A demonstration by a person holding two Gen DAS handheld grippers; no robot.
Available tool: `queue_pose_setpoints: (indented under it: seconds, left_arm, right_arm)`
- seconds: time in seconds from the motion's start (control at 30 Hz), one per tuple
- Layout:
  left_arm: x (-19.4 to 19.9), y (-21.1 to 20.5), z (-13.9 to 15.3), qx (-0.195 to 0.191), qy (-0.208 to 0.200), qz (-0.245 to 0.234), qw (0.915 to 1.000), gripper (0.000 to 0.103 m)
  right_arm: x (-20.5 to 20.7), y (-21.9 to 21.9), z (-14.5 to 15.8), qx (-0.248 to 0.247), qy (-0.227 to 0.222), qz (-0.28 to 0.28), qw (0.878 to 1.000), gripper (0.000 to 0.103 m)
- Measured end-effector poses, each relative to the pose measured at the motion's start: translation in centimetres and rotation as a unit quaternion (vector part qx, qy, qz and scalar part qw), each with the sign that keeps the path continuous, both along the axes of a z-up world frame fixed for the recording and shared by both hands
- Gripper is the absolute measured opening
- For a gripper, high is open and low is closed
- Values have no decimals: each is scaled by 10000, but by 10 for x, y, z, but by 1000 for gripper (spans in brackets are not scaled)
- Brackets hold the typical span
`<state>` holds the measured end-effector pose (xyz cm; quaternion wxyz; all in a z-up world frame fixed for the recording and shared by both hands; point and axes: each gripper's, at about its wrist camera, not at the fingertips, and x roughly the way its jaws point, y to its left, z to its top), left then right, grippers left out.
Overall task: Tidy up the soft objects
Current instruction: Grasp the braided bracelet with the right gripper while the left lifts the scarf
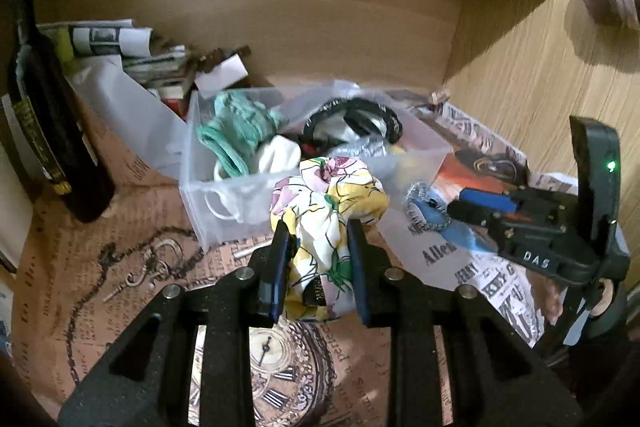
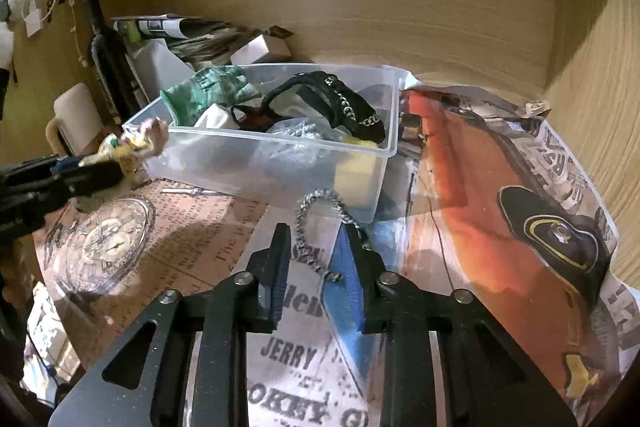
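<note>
Holding floral cloth (image 1: 328,223) in my left tongs (image 1: 318,241) at the bin's near rim (image 1: 240,179); right tongs (image 2: 320,247) gape, empty, straddling a chain (image 2: 316,219).

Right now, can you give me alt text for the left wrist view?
The left gripper holds a floral cloth between its fingers, just in front of a clear bin of soft items, including a green glove and a black strap. The right gripper reaches in from the right toward a grey cord on the newspaper-covered shelf. A dark bottle stands at left.
</note>
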<state>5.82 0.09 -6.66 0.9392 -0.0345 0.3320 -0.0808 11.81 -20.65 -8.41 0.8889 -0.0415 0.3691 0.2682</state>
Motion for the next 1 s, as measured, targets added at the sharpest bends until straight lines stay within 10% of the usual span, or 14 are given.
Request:
queue_pose_setpoints:
  seconds: [0.13,0.37,0.73,1.0]
  left_arm:
    - [-1,4,2,-30,-36,57,10000,27]
    - [2,7,-2,-28,39,132,9999,27]
    - [3,8,-3,-83,17,210,9997,27]
    - [9,13,11,-135,-228,300,9992,27]
  right_arm:
    - [5,-4,-1,119,64,-124,9998,82]
    - [31,4,-24,-323,452,42,9984,82]
    - [35,16,-37,-686,525,386,9955,22]
    - [16,11,-30,-486,442,429,9969,14]
